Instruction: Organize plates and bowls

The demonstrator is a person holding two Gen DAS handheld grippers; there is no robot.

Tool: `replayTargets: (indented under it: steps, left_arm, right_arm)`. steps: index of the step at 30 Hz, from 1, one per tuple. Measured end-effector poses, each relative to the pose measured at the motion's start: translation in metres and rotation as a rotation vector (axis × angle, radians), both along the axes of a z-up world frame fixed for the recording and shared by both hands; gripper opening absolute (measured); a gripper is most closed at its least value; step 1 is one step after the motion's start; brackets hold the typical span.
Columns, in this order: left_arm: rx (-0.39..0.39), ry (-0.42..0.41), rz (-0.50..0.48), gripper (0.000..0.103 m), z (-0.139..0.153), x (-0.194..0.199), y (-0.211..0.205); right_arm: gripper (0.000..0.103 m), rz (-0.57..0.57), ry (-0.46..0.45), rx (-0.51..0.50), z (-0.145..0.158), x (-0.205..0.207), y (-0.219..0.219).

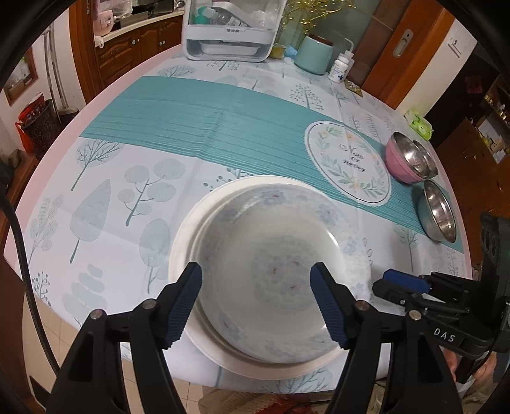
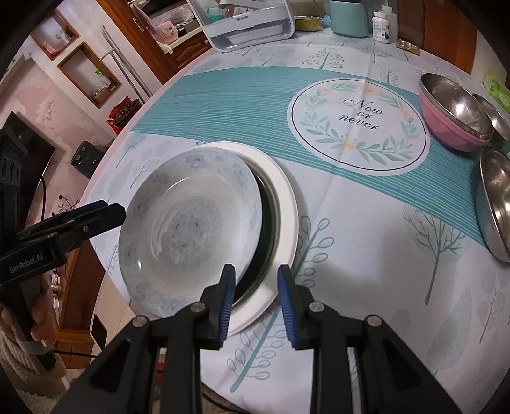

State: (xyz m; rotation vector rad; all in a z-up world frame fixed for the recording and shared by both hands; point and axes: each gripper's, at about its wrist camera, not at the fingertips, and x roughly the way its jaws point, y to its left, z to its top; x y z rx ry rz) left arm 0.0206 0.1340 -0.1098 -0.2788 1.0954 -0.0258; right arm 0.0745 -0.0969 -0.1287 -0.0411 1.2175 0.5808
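Floral plate: it sits tilted on the stack at the near edge of the table, its right rim lifted and shifted left off the plates beneath.
White plate: lowest in the stack, flat on the tablecloth; a dark plate shows between it and the floral one.
Your left gripper: fingers spread wide above the floral plate, holding nothing.
Your right gripper: fingers apart, straddling the stack's near right rim; you cannot tell whether either pad touches it.
Pink bowl: well apart at the table's right, a steel bowl nested inside.
Steel bowl: just beside the pink one, nearer you.
Dish rack: at the far edge of the table.
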Motion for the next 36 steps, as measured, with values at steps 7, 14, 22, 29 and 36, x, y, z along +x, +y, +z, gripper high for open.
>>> replayTargets:
  steps: [7, 14, 22, 29, 36]
  left_arm:
    - [0.031, -0.029, -0.034, 0.074, 0.013, -0.002, -0.028]
    - [0.036, -0.107, -0.118, 0.077, 0.043, 0.019, -0.077]
    - [0.021, -0.201, -0.257, 0.079, 0.087, 0.06, -0.154]
    - [-0.002, -0.274, -0.322, 0.083, 0.116, 0.101, -0.215]
    - [-0.028, -0.202, -0.352, 0.083, 0.091, 0.146, -0.27]
  right_arm:
    - [0.028, -0.01, -0.038, 0.028, 0.01, -0.01, -0.018]
    - [0.033, -0.104, -0.164, 0.015, 0.037, -0.01, -0.067]
    - [0.04, -0.274, -0.233, 0.007, 0.076, 0.011, -0.15]
    - [0.04, -0.457, -0.283, -0.05, 0.115, 0.042, -0.226]
    - [0.04, -0.552, -0.234, -0.109, 0.109, 0.077, -0.274]
